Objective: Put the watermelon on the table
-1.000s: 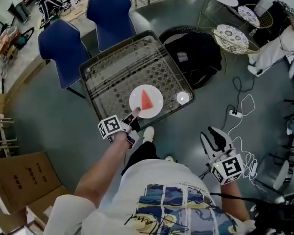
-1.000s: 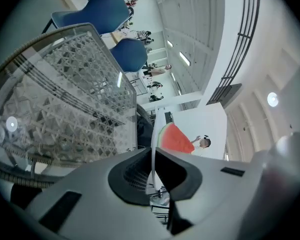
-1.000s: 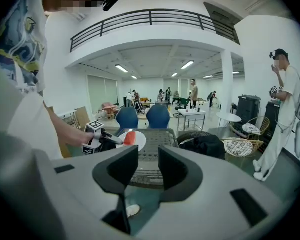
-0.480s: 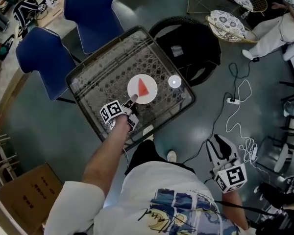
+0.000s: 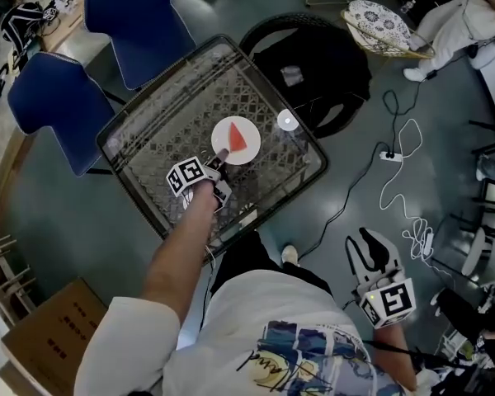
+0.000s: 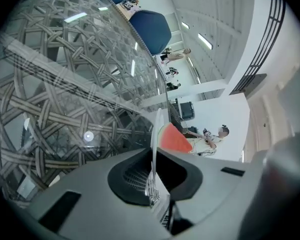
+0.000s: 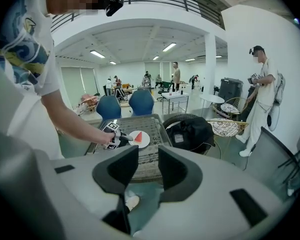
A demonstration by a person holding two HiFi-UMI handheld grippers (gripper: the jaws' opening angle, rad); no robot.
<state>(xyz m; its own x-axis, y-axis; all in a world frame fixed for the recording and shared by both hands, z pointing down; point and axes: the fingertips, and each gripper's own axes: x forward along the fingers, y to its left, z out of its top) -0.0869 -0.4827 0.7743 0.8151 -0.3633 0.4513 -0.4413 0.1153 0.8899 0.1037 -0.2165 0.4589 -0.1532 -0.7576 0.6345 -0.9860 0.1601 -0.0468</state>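
Observation:
A red watermelon slice lies on a white plate over the glass-topped wicker table. My left gripper is shut on the plate's near rim. In the left gripper view the plate shows edge-on between the jaws, with the watermelon slice just past them and the glass top close below. I cannot tell whether the plate rests on the glass. My right gripper hangs over the floor at the lower right. In its own view the right gripper stands open with nothing in it.
A small round disc lies on the table right of the plate. Two blue chairs stand beyond the table. A black bag lies on a round seat to the right. Cables run over the floor. A cardboard box sits at the lower left.
My left gripper has carried the plate with the slice farther in over the table and lower. The right gripper has sunk a little at the lower right and stays open.

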